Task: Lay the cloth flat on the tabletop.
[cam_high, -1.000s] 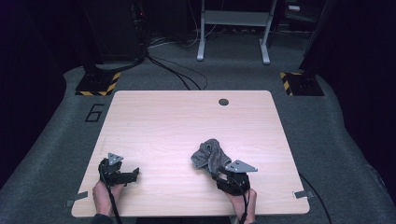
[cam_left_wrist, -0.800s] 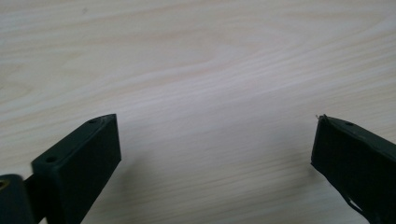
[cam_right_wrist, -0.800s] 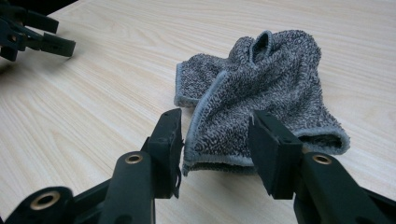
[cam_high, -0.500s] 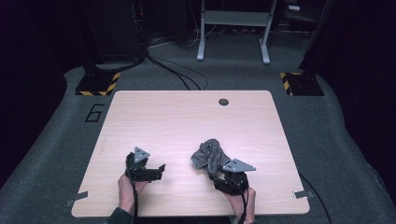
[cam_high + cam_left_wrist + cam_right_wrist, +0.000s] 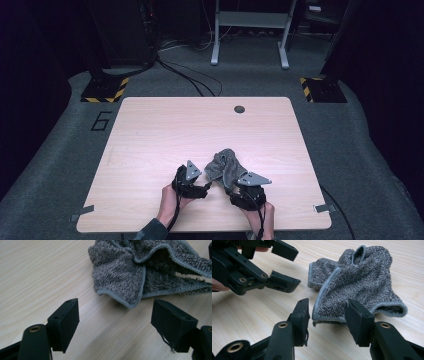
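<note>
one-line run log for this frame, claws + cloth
left claw: open, jaws just closing, short of cloth | right claw: open, cloth edge between jaws | grey cloth: crumpled on table

Right gripper [image 5: 327, 315] facing a crumpled grey towel [image 5: 359, 282]
Its jaws are straddling the towel's near hem without pressing it; the left gripper [image 5: 284, 266] is hovering open beside it.

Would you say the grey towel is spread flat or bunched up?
Bunched up: the grey towel lies crumpled on the table, its hemmed edges folded over each other.
</note>
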Demonstrator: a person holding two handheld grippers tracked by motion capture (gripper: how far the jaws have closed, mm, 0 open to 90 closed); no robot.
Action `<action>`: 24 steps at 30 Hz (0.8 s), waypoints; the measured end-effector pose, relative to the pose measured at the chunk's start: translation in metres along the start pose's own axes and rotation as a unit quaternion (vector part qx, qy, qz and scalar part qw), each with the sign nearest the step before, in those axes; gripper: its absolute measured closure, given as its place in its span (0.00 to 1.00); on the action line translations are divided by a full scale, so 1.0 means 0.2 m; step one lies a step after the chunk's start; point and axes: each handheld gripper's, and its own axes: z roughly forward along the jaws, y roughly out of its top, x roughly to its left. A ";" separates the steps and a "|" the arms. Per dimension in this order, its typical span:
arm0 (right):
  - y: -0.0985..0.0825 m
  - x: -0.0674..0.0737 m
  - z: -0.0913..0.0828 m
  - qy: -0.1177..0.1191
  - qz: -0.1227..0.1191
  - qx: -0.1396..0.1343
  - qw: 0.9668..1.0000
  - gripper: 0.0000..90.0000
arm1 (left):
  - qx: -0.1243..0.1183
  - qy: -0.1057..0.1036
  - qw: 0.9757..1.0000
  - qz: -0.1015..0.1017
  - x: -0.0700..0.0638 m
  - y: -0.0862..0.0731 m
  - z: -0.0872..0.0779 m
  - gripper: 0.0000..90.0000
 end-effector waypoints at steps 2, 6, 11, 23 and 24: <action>0.00 0.00 0.00 0.000 0.003 0.001 1.000 0.64 | -0.002 0.000 1.000 0.005 -0.01 0.01 0.01 0.31; 0.00 0.00 0.01 -0.006 0.004 0.002 1.000 0.70 | 0.002 -0.019 1.000 0.025 -0.04 0.03 0.04 0.38; 0.00 0.00 0.01 -0.010 -0.009 0.001 1.000 0.84 | 0.013 -0.029 0.998 0.048 -0.07 0.03 0.07 0.67; -0.01 -0.05 -0.04 -0.020 0.005 -0.013 1.000 0.93 | 0.010 -0.013 0.998 0.055 -0.07 0.02 0.10 0.98; -0.01 -0.05 -0.04 -0.020 0.005 -0.013 1.000 0.93 | 0.010 -0.013 0.998 0.055 -0.07 0.02 0.10 0.98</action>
